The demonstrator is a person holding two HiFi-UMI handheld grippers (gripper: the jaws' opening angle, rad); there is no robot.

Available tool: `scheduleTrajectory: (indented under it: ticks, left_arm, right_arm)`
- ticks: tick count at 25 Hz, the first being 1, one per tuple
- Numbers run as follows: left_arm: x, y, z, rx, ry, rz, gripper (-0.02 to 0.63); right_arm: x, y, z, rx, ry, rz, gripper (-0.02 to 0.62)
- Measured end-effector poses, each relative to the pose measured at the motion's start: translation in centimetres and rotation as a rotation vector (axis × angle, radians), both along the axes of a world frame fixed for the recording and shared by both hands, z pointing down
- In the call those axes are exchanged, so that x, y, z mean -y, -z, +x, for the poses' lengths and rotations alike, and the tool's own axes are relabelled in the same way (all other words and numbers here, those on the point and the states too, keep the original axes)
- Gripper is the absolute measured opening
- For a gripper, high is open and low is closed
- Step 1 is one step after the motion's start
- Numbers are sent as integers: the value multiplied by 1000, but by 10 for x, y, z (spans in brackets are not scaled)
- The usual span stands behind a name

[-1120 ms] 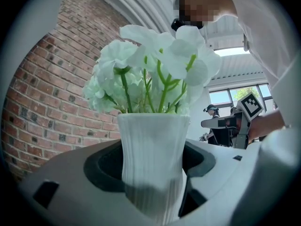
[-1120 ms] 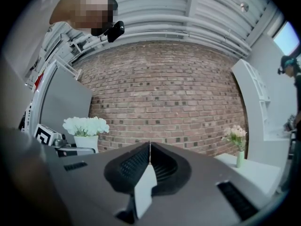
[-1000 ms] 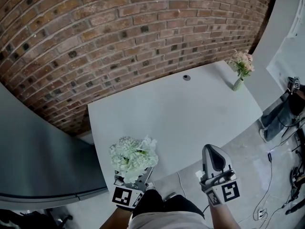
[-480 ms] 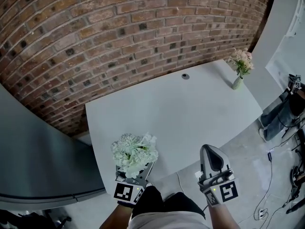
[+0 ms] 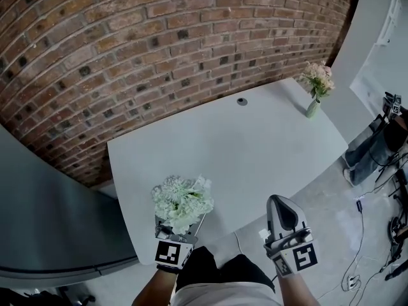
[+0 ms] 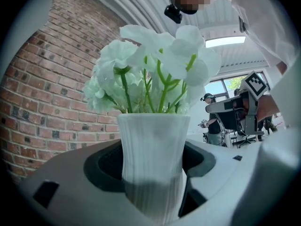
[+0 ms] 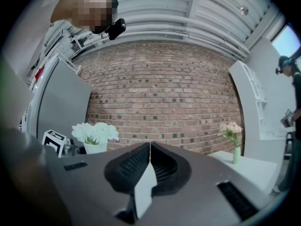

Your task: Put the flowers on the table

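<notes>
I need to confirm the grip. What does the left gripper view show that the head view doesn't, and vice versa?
Left gripper view only: the ribbed white vase clamped between the left gripper's jaws. Head view only: the pink flowers at the table's far right corner, and a round hole in its top. Both: the white flowers and the brick wall.

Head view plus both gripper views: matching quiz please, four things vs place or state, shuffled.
Things:
1. white vase
2. green vase
3. right gripper
4. grommet

Place or state:
a. jaws together, nothing between them
b. far right corner of the table
c. clamped between the left gripper's jaws
d. set in the tabletop by its far edge

Pairs: 1-c, 2-b, 3-a, 4-d
</notes>
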State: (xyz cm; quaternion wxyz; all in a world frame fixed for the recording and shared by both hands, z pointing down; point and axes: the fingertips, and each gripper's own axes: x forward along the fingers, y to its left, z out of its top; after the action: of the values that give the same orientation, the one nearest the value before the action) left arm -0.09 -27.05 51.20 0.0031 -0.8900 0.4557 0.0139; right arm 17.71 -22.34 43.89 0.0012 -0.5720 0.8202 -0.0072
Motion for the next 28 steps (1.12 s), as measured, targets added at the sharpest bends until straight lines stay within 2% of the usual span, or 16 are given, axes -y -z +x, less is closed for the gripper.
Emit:
scheduleTrajectory:
  ticks: [2, 6, 15, 25, 28]
  left_arm:
    - [2, -3, 2, 9, -10, -3, 339]
    - [9, -10, 1, 1, -14, -8, 339]
    - [23, -30, -4, 3, -33, -21, 339]
    - [28, -33, 1, -26, -107, -19, 341]
    - [27, -32, 3, -42, -141, -26, 344]
  right_arm:
    - [0, -6, 2, -16, -10, -14, 18]
    - [5, -2, -4, 22, 0, 10, 18]
    - [13, -29, -2, -25, -46, -41, 18]
    - [22, -34, -4, -40, -63, -52, 18]
    - [28, -24, -9, -17, -46, -28, 18]
